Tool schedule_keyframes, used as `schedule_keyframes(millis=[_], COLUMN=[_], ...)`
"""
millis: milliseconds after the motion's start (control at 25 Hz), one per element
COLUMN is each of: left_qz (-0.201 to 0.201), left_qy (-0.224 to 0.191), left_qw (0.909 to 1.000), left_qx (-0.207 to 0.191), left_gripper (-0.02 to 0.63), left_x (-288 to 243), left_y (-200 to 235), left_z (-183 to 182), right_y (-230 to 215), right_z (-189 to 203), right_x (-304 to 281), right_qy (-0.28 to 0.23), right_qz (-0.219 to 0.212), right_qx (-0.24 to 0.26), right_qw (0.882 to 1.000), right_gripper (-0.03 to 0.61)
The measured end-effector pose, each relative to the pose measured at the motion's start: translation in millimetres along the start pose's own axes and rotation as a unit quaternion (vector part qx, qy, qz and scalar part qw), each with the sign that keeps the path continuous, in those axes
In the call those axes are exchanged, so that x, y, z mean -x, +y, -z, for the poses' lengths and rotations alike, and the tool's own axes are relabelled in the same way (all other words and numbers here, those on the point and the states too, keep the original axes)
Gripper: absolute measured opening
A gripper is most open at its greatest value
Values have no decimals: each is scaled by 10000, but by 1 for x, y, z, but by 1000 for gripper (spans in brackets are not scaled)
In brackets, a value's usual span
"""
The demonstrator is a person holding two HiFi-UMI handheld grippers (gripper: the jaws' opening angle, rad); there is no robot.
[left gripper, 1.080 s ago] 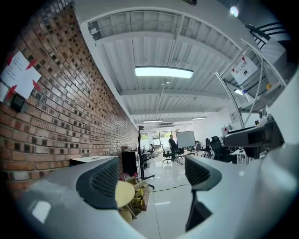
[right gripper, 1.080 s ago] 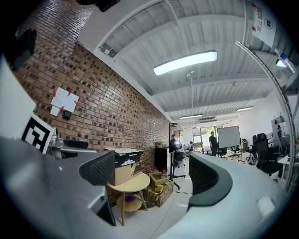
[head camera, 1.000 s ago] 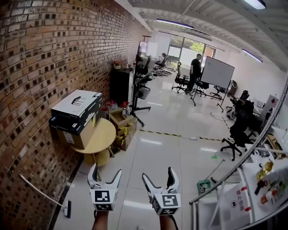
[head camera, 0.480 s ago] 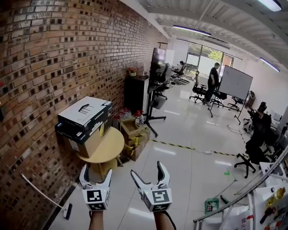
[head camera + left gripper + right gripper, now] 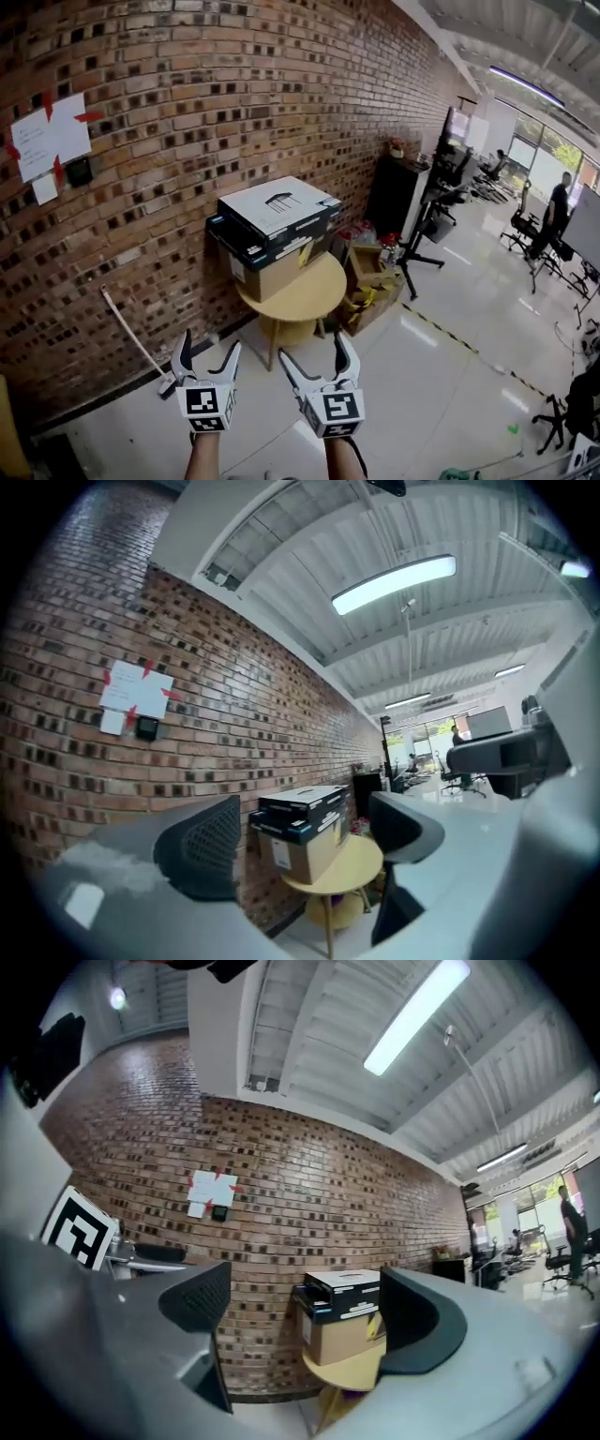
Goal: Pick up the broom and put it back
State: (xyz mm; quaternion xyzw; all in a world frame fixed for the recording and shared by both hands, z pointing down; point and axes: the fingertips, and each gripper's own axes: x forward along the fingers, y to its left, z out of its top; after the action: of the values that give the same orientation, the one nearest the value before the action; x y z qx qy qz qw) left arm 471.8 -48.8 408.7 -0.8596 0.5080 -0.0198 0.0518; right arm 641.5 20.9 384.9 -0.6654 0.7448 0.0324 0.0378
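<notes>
The broom (image 5: 132,333) leans on the brick wall at the left, its white handle slanting down to a dark head (image 5: 169,383) on the floor. My left gripper (image 5: 207,358) is held level just right of the broom head, apart from it. It is open with nothing between its fingers, and its jaws have just been closing a little. My right gripper (image 5: 316,359) stands open and empty beside it. In the left gripper view the left gripper (image 5: 300,841) frames the table and boxes. The right gripper (image 5: 309,1312) frames the same things in its own view. Neither gripper view shows the broom.
A round yellow table (image 5: 302,296) stands against the wall with stacked boxes (image 5: 277,221) on it. Open cardboard boxes (image 5: 374,274) and a black cabinet (image 5: 395,192) lie beyond. Papers (image 5: 51,137) are pinned to the brick wall. A person (image 5: 560,198) stands far off at right.
The view has swung left toward the brick wall, and both grippers have turned with it. The broom and table are now nearer and more central. The left jaws look slightly narrower.
</notes>
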Motion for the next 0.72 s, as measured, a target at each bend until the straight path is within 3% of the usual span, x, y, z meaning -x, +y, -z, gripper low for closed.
schedule_keyframes(millis=[120, 200, 320, 400, 600, 720], left_qz=[-338, -803, -1827, -2289, -2986, -3206], left_qy=[76, 149, 287, 366, 531, 534], left_qw=[9994, 9966, 9827, 9727, 9528, 9456], left_qx=[-70, -104, -124, -126, -113, -98], left_gripper=[436, 435, 433, 433, 433, 432], left_x=[15, 38, 94, 123, 178, 200], left_y=[27, 61, 132, 167, 239, 285], left_z=[6, 7, 14, 19, 30, 36], right_y=[22, 54, 134, 178, 274, 331], right_z=[10, 14, 23, 28, 38, 38], right_x=[-17, -33, -64, -80, -110, -127], right_qy=[9, 22, 39, 71, 192, 175], right_qz=[-358, -780, -1803, -2287, -3026, -3299], right_qx=[-90, -136, -287, -355, -401, -387], right_qw=[9993, 9969, 9832, 9728, 9521, 9430], right_gripper=[491, 491, 491, 491, 491, 491])
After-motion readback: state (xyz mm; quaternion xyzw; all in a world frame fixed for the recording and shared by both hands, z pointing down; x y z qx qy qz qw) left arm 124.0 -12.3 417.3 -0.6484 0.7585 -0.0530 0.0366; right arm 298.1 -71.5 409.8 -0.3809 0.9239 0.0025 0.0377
